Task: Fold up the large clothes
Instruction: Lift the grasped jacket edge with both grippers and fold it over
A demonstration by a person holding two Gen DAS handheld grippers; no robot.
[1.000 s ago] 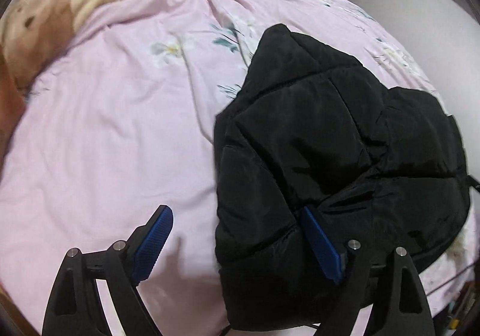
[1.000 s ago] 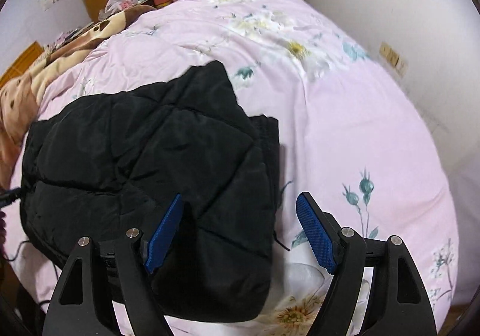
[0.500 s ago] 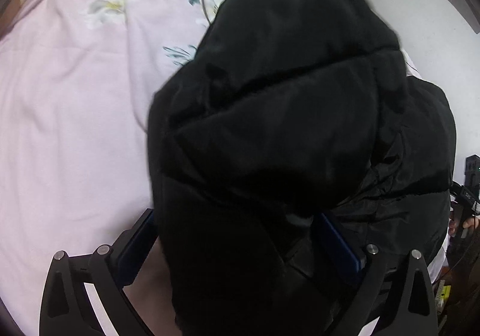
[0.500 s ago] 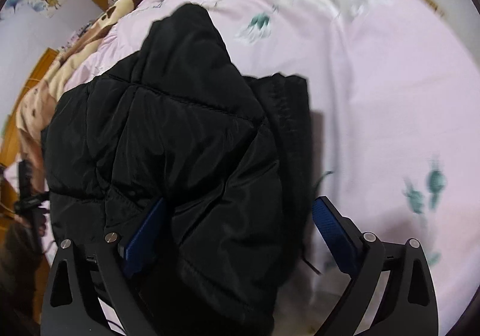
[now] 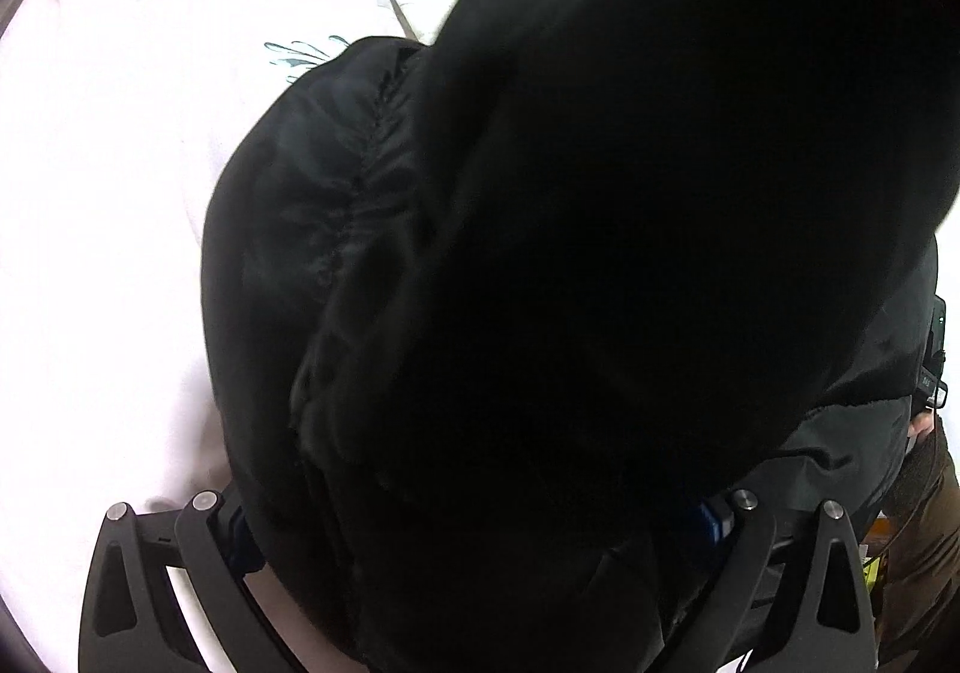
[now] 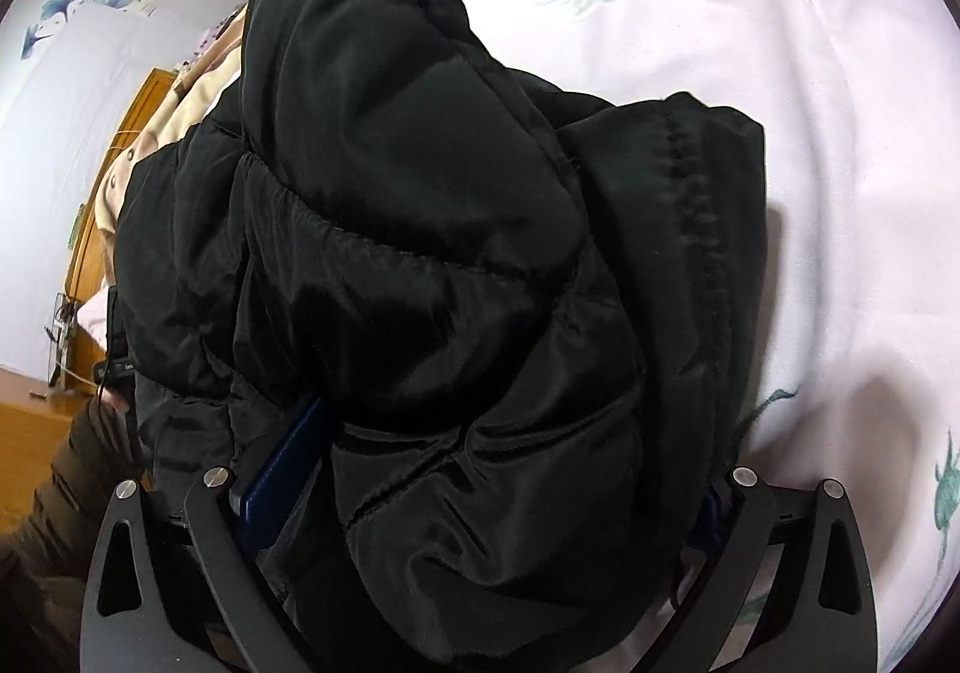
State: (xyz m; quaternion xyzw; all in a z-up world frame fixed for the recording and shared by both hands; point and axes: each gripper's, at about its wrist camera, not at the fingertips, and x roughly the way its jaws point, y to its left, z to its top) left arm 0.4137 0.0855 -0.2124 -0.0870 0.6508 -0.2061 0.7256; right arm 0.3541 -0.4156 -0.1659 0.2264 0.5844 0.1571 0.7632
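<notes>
A black puffer jacket (image 5: 540, 253) lies bunched and folded on the pink flowered bed cover (image 5: 108, 193). It fills most of the left wrist view. My left gripper (image 5: 477, 511) points steeply down with its jaws wide apart and the jacket's near edge bulging between them. Only a sliver of one blue pad (image 5: 711, 517) shows. In the right wrist view the jacket (image 6: 420, 253) also sits between the wide jaws of my right gripper (image 6: 504, 463). One blue pad (image 6: 282, 469) is tucked beside a fold, and the other is hidden by cloth.
The bed cover (image 6: 840, 132) stretches away to the right of the jacket. A beige blanket (image 6: 198, 90) and wooden furniture (image 6: 120, 144) lie beyond it on the left. A person's brown sleeve (image 6: 72, 463) is at the lower left and also shows as a brown sleeve (image 5: 924, 505).
Both grippers have sunk toward the jacket and tipped further downward. Their jaws have spread wider, and the jacket's edge now fills the gap between each pair of fingers.
</notes>
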